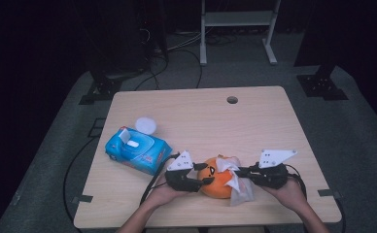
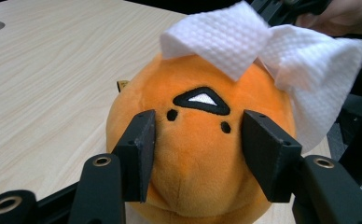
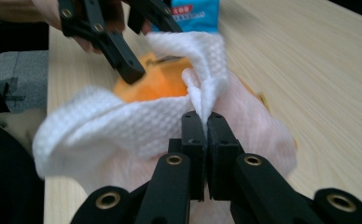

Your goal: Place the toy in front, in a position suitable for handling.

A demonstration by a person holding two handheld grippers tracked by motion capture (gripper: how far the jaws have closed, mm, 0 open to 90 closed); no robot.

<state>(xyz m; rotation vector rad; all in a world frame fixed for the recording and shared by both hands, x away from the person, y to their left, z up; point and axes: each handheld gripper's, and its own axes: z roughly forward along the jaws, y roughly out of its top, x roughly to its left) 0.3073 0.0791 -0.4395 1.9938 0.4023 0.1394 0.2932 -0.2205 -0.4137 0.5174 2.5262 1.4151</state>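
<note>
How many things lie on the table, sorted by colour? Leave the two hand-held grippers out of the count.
Orange: 1, the plush toy
Blue: 1, the wet-wipe pack
White: 2, the wipe draped on the plush toy and the round lid
Total: 4

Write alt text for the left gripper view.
An orange plush toy with a small stitched face sits between the two black jaws of the left tool, which press against its sides. A white wipe is draped over the top of the toy, and pale wooden table stretches behind.
</note>
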